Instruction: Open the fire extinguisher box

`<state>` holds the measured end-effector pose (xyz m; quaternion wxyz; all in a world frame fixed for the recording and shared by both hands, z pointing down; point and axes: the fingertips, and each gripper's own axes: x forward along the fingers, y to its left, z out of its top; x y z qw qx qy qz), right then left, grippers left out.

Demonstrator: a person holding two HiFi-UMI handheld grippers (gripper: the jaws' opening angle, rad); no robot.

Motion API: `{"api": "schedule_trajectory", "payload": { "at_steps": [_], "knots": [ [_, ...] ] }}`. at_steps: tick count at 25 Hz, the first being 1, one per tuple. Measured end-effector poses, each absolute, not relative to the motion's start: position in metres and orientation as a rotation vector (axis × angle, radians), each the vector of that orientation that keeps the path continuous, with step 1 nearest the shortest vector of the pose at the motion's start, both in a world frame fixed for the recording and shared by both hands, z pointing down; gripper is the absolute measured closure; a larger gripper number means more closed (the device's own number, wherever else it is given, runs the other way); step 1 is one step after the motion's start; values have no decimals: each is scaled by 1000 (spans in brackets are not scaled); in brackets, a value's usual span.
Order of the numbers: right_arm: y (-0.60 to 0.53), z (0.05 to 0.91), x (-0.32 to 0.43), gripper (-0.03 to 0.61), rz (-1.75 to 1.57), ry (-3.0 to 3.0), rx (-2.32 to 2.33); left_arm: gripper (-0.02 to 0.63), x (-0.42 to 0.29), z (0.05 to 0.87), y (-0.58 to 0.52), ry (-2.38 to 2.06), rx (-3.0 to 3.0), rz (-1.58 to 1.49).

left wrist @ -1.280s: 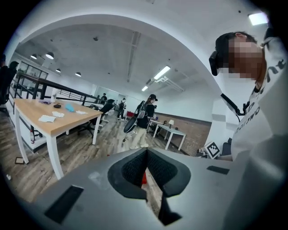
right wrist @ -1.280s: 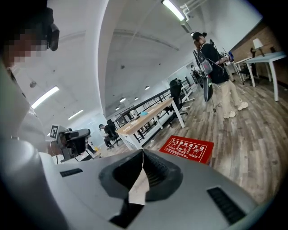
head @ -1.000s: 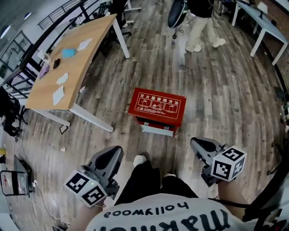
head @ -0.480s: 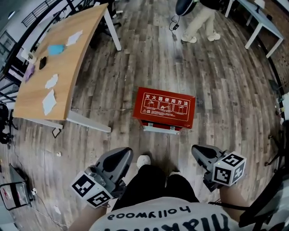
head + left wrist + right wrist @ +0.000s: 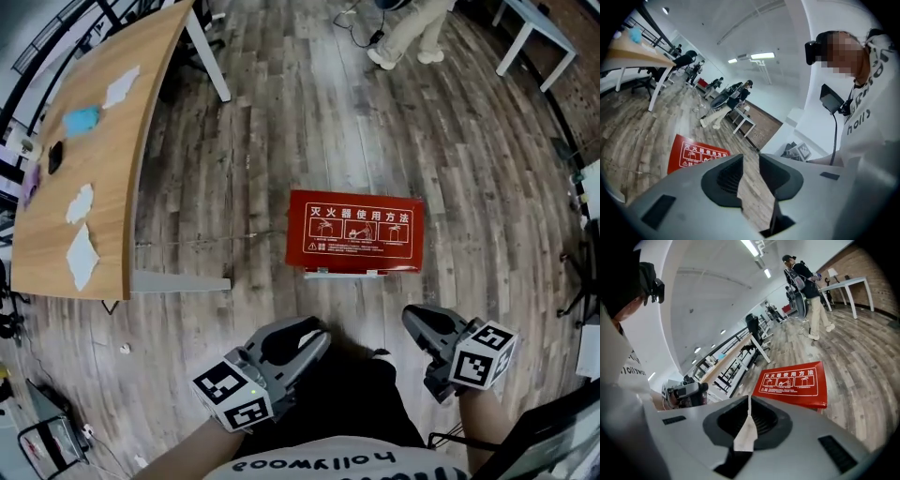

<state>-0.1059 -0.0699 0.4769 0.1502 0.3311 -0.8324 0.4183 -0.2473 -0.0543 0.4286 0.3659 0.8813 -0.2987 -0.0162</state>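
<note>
Nearest to us, at the bottom edge of the head view, a white printed shirt cuts off the wearer's body, and dark trousers (image 5: 342, 398) fill the space between the two tools. The left gripper (image 5: 317, 336) sits at lower centre-left, its marker cube (image 5: 232, 396) toward us. In the left gripper view we see its jaws a narrow gap apart, having just been opening, with only floor showing between them (image 5: 751, 161). The right gripper (image 5: 411, 317) sits at lower right. In its own view the jaws are pressed together to a thin slit with nothing in them (image 5: 749, 399).

Just beyond both tips, at the centre of the head view, the red box (image 5: 356, 232) lies on the wood floor (image 5: 281, 122), apart from both grippers. We see its lid with white print and only a thin pale strip along its near edge. Any latch there is too small for us to make out. In the left gripper view the box (image 5: 691, 152) is partly hidden behind the jaw body. In the right gripper view its lower edge (image 5: 792, 383) runs close behind the gripper.

At upper left a wooden table (image 5: 112, 178) runs out of frame, carrying papers (image 5: 82, 255) and a blue thing (image 5: 82, 119) we cannot identify. At the top edge a person (image 5: 408, 28) is cut off, with only legs and shoes showing.
</note>
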Motion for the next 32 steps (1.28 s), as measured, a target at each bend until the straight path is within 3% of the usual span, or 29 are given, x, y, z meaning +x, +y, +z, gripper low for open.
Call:
{"api": "schedule_trajectory", "payload": {
  "at_steps": [2, 5, 6, 7, 9, 14, 18, 32],
  "knots": [
    [-72, 497, -104, 566, 1260, -2357, 971, 475, -240, 460, -59, -718, 2199, -8],
    [-72, 526, -104, 563, 1357, -2335, 981, 431, -232, 505, -65, -664, 2088, -6],
    [-71, 536, -106, 534, 1388, -2332, 957, 418, -230, 520, -67, -663, 2063, 8],
    [-68, 548, -109, 462, 1414, -2327, 912, 401, -228, 536, -69, -668, 2043, 29],
    [-64, 575, -115, 417, 1456, -2303, 811, 377, -225, 568, -72, -684, 2000, 60],
    [-79, 638, -114, 370, 1565, -2275, 796, 365, -219, 640, -92, -739, 1881, 55],
    [-105, 676, -110, 368, 1583, -2322, 826, 354, -208, 672, -119, -757, 1859, -26],
    [-159, 706, -116, 353, 1707, -2584, 850, 308, -180, 715, -163, -736, 1819, -247]
  ]
}}
